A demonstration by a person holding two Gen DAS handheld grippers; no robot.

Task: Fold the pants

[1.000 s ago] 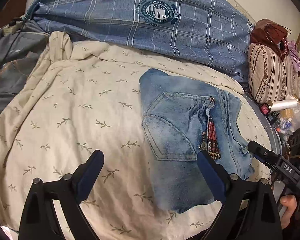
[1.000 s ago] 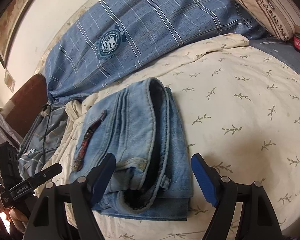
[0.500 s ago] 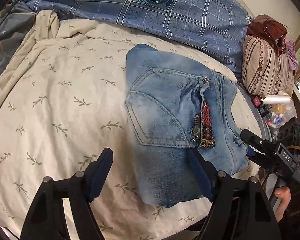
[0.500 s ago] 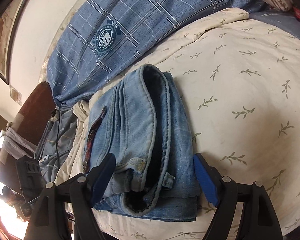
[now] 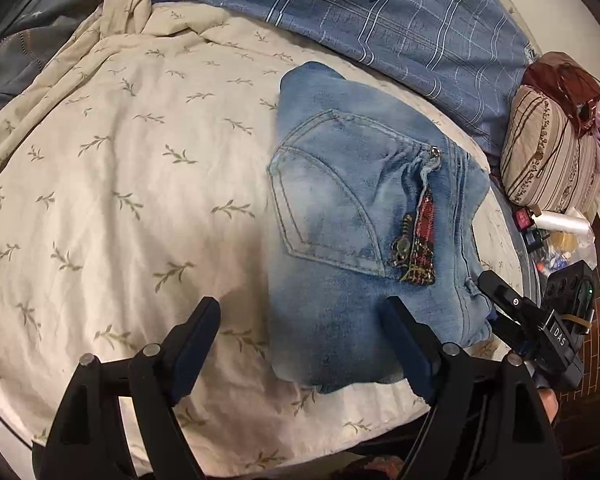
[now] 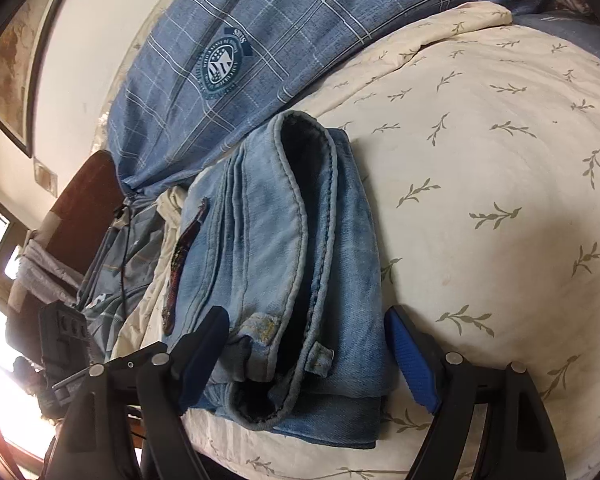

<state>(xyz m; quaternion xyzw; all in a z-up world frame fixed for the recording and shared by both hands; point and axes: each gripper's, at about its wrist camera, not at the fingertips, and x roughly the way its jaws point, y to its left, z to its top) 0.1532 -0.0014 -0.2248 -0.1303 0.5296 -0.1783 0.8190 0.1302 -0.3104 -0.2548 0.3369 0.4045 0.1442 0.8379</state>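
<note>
- Pants (image 5: pixel 364 248) of pale blue denim are seen lying folded into a compact stack on a cream bedspread (image 5: pixel 140 200) printed with small leaf sprigs, near the bed's front edge.
- Long axis: in the left wrist view the stack is seen running from the near edge of the bed away toward a blue plaid pillow (image 5: pixel 400 32) at the back; the back pocket is turned upward, with a red plaid tab beside it.
- In the right wrist view the pants (image 6: pixel 284 264) are seen end-on along the same axis, and the curved waistband opening and stacked layers are shown, which are hidden from the left view.
- Only in the left wrist view are a striped cushion (image 5: pixel 548 160) and clutter at the far right shown; only in the right view is a framed picture (image 6: pixel 8 64) on the wall shown.
- Left gripper (image 5: pixel 300 348) is held with jaws spread wide, having just opened a little further; its right finger is seen over the denim's near edge, nothing pressed between the pads.
- Right gripper (image 6: pixel 304 356) is held with jaws spread wide, straddling the near end of the stack; whether the pads touch the fabric cannot be told.
</note>
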